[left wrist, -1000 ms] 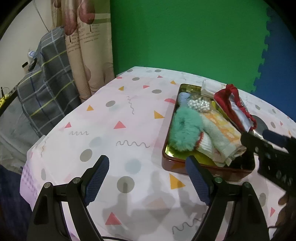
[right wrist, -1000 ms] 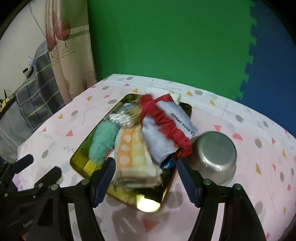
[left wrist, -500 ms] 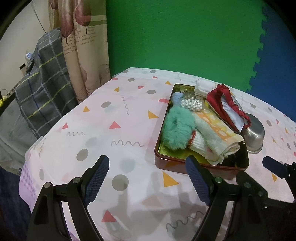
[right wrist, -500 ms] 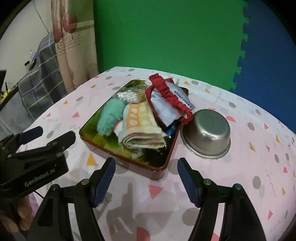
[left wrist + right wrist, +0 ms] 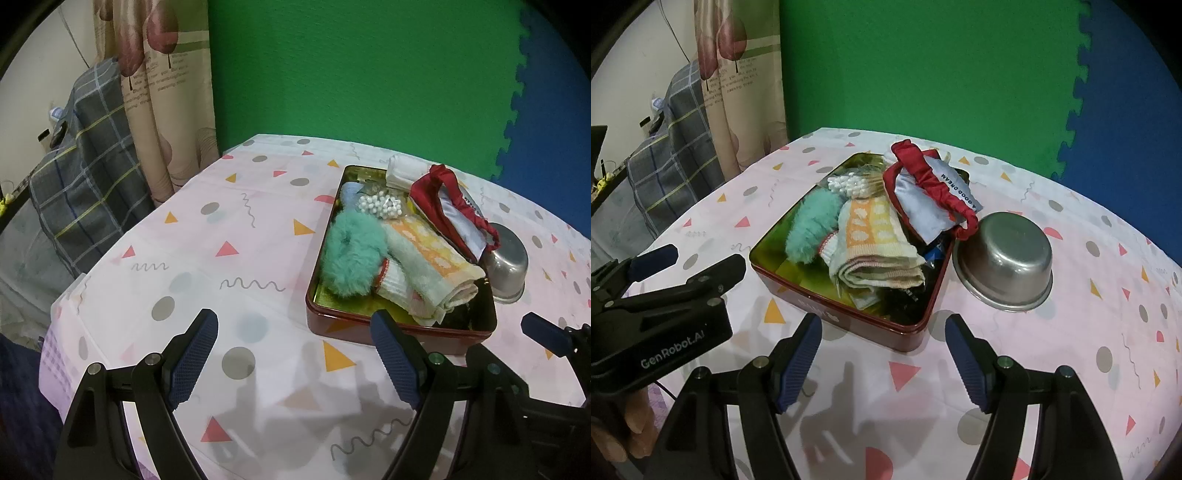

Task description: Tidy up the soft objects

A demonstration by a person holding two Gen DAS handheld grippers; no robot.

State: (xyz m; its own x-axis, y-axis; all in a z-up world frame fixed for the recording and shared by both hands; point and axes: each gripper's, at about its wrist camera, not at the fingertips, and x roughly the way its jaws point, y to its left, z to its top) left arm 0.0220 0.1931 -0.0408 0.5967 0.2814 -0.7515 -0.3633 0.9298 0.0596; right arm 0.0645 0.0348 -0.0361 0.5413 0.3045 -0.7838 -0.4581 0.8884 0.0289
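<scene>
A dark red tin [image 5: 369, 326] [image 5: 849, 314] with a gold inside sits on the patterned tablecloth. It holds a teal fluffy piece [image 5: 351, 251] [image 5: 812, 225], a folded orange and yellow towel [image 5: 428, 266] [image 5: 875, 243], cotton swabs [image 5: 380, 206] [image 5: 849, 182], and a pale blue pouch with a red ruffled band [image 5: 454, 210] [image 5: 934, 192]. My left gripper [image 5: 295, 354] stands open near the table's front, short of the tin. My right gripper [image 5: 882, 358] is open too, just in front of the tin's near corner, holding nothing.
A steel bowl [image 5: 506, 262] [image 5: 1004, 258] stands right of the tin. A white roll [image 5: 404, 171] lies at the tin's far end. A plaid cloth [image 5: 85, 177] and curtain [image 5: 166, 92] hang left of the table. Green and blue foam mats line the back wall.
Both grippers have drawn back from the tin toward the table's front. The right gripper, earlier over the tin's contents, now stands clear of it. The tin's contents have not moved.
</scene>
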